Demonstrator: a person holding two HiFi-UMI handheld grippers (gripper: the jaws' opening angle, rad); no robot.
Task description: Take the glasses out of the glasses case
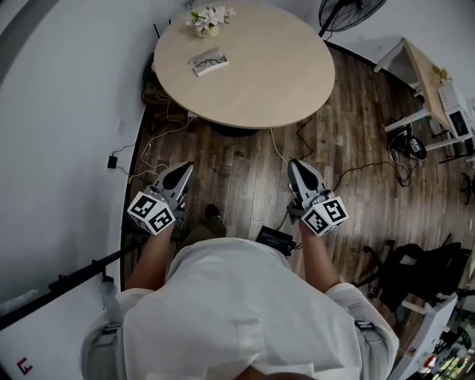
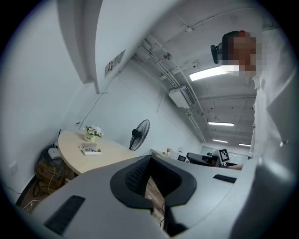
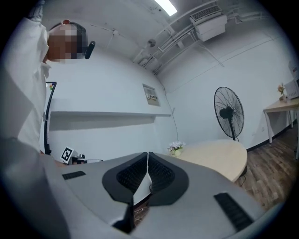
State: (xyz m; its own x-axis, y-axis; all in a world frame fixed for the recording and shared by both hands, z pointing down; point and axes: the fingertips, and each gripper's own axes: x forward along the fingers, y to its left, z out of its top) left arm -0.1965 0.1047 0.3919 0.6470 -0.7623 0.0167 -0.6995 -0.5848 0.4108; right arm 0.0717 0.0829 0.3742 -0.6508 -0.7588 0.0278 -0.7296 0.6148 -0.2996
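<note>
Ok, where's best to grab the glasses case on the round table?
Probably across its short width near one end, coming from the near side of the table: the glasses case lies flat and shallow, long side towards you, flowers behind it.

Round wooden table (image 1: pixel 274 74) by white wall (image 1: pixel 67 89); dark plank floor (image 1: pixel 252 178); standing fan (image 3: pixel 229 114).
</note>
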